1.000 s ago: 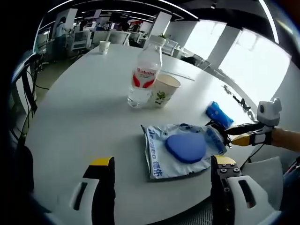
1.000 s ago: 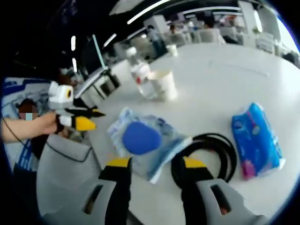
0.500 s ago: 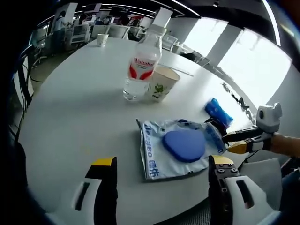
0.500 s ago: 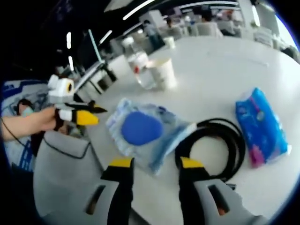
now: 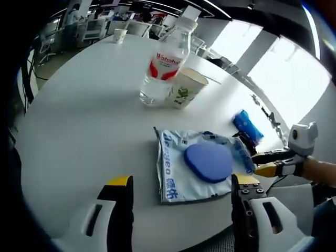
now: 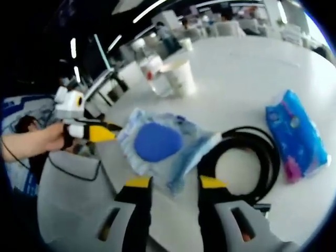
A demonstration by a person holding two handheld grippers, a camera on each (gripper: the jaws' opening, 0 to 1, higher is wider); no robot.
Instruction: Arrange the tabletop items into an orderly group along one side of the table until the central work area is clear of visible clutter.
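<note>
Looking along the left gripper (image 5: 180,184), its jaws stand open before the plastic bag (image 5: 202,164), with the bottle (image 5: 165,60) and paper cup (image 5: 188,88) behind. In the right gripper view, the right gripper (image 6: 172,183) is open over the bag's corner, beside the black cable (image 6: 251,163) and blue packet (image 6: 297,134). Better to pinch the corner flatly and slide the bag aside slowly.
</note>
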